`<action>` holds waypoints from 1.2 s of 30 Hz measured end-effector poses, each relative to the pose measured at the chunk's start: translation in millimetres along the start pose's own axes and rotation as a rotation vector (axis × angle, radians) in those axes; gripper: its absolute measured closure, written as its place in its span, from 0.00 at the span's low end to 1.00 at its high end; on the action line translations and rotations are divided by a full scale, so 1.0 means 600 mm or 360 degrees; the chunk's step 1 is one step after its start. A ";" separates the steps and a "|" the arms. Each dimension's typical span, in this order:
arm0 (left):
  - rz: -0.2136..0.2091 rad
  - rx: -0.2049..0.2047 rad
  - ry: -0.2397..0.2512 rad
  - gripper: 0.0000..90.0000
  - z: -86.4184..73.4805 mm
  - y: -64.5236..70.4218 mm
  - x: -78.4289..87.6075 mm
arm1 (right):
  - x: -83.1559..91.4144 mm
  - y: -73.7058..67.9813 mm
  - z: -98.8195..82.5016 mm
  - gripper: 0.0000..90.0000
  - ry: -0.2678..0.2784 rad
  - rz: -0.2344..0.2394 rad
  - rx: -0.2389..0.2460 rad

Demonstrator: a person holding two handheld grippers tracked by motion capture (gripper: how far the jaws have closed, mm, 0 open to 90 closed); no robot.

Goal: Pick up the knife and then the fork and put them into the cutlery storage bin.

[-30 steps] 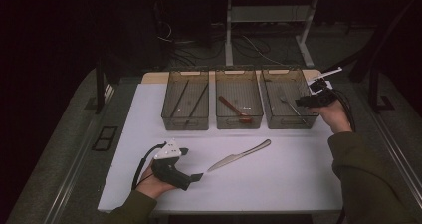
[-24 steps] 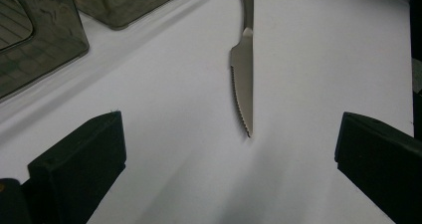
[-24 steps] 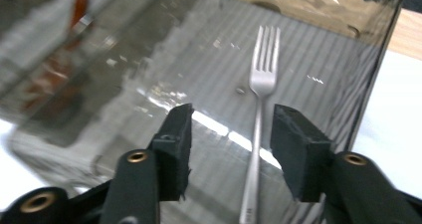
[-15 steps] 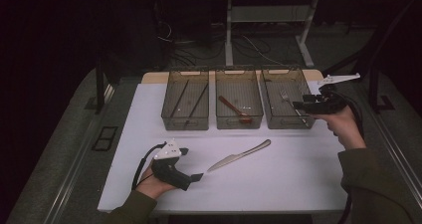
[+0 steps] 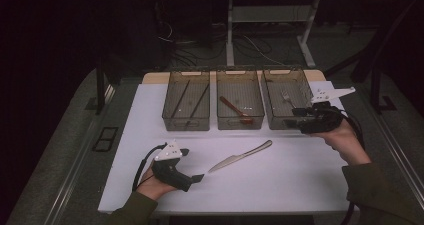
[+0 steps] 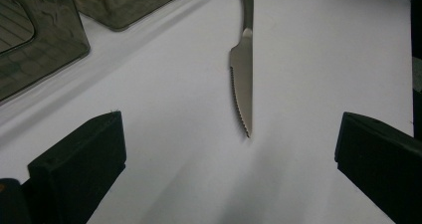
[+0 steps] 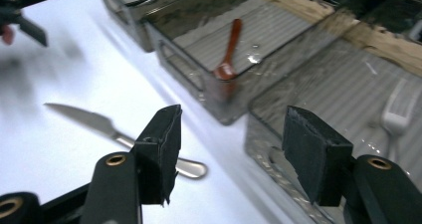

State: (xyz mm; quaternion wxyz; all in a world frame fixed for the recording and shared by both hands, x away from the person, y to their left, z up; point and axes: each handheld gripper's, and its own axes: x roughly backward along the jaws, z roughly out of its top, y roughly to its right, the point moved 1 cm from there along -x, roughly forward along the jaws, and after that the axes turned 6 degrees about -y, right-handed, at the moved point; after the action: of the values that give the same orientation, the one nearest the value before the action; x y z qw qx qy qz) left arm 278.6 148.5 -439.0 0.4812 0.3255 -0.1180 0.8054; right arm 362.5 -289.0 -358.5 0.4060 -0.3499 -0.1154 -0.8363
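1. Knife [image 5: 241, 156] lies flat on the white table [image 5: 300, 185], tip toward my left gripper [image 5: 196, 177], at its 2 o'clock.
2. Left gripper: jaws wide, empty.
3. Right gripper [image 5: 295, 119]: jaws just opened, empty, over the fork bin [image 5: 286, 99], knife's 2 o'clock.

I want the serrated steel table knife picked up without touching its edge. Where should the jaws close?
Probably on the rounded handle of the serrated steel table knife, from above, jaws across its width. It lies flat on the white table, toothed blade tip pointing at the left gripper.
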 end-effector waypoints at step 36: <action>-0.0014 0.0000 0.0000 0.00 0.000 0.000 -0.002 | -0.189 -0.109 0.035 0.59 -0.0714 0.0265 0.0651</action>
State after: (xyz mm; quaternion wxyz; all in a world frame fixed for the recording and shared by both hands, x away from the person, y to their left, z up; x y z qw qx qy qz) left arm 279.0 147.9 -439.7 0.4846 0.3261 -0.1167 0.8032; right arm 371.2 -169.2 -414.3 0.4995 -0.4450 -0.3388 -0.6616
